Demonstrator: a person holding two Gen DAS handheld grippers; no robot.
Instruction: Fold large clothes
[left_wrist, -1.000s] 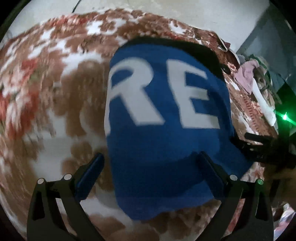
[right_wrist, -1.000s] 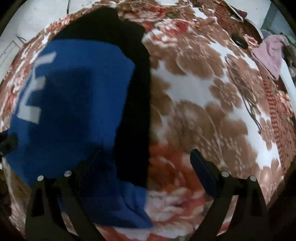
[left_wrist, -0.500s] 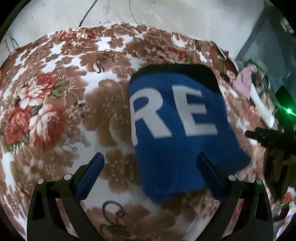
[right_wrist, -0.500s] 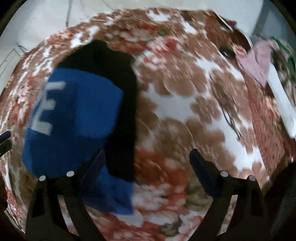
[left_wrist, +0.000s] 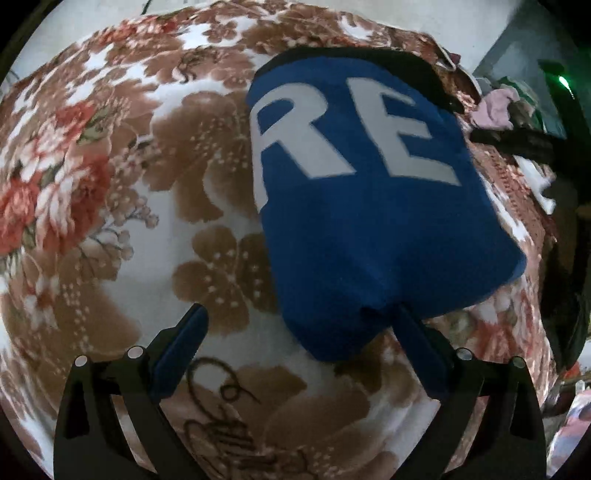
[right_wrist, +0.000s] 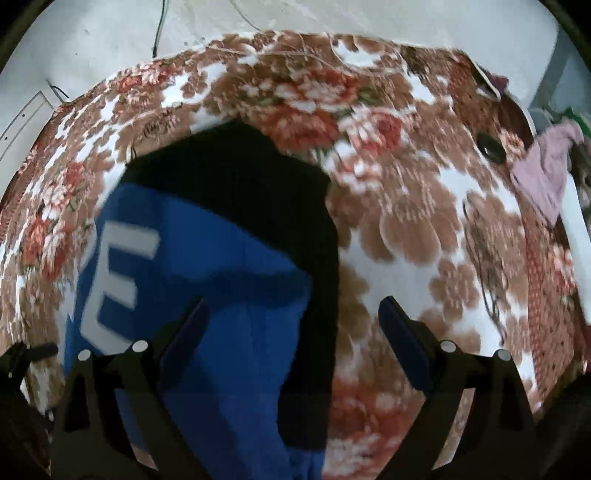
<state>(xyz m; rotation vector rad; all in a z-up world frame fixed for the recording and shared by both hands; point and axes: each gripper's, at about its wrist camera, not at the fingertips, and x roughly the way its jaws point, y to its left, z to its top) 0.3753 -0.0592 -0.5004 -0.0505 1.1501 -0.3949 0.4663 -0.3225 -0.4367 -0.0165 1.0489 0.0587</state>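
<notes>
We see floral blanket (left_wrist: 110, 192) filling left of left wrist view. Our left gripper (left_wrist: 299, 317) hangs over it, jaws wide, nothing between; right fingertip meets near edge of folded blue garment (left_wrist: 369, 221), white "RE" on top, lying flat right of centre. Pink cloth (left_wrist: 495, 109) far right. In right wrist view, garment (right_wrist: 207, 280) sits lower left, black part beyond. Our right gripper (right_wrist: 291, 314): jaws wide, empty, left finger over blue, right finger over blanket (right_wrist: 443, 236).
</notes>
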